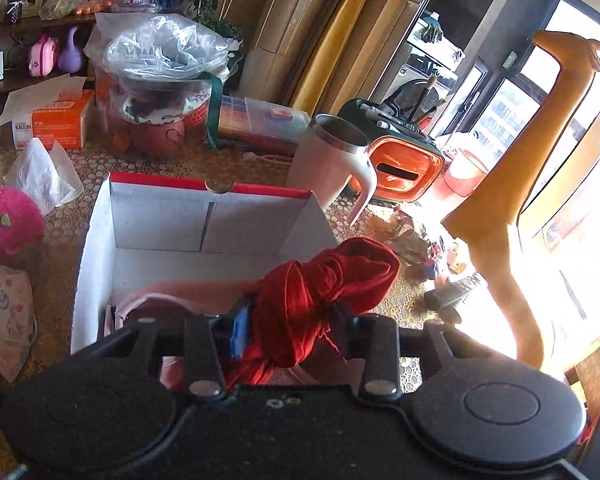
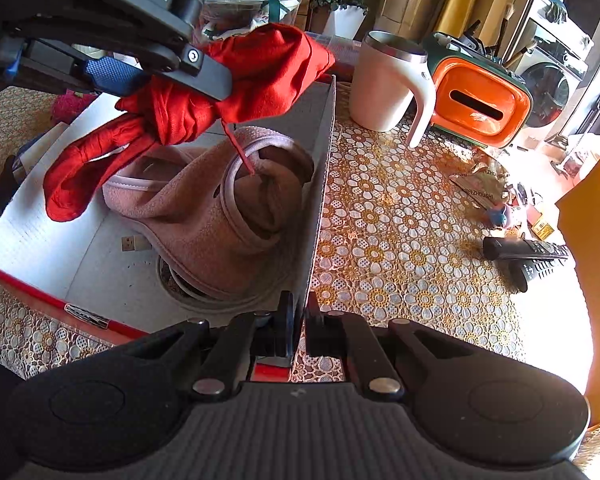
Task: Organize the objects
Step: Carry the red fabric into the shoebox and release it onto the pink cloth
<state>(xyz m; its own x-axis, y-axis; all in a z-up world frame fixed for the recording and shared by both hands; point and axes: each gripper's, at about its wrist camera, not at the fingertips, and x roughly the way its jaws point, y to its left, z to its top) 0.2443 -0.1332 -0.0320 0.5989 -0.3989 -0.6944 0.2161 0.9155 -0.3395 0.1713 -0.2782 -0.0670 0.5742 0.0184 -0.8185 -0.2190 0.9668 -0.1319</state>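
The left gripper (image 1: 288, 326) is clamped on a knotted red cloth (image 2: 204, 92), its jaws part-way closed with the bundle squeezed between them, and it carries the cloth above the open white cardboard box (image 2: 80, 240), which serves as the landmark here. Inside the box, against its right wall, lies a pink fleece hat (image 2: 204, 208); the red cloth hangs over the box just above that hat, one long tail drooping toward the box's left side and a loose thread trailing down to touch the hat. The right gripper (image 2: 296, 320) is pinched shut on the box's right wall at its near corner, apparently steadying it. The likeliest trouble is the thread or frayed knot snagging on the left gripper's fingers (image 1: 240, 328) at release, so the cloth drags back out. A release too near the box's right wall could leave the bundle draped over the rim and sliding out onto the patterned tablecloth (image 2: 400, 240). If the right gripper's hold on the thin wall slips or pulls, the light box could skid or tip. Just beyond the box's far right corner stands a white mug (image 2: 384, 80), close enough that a wide swing of the cloth might knock it.
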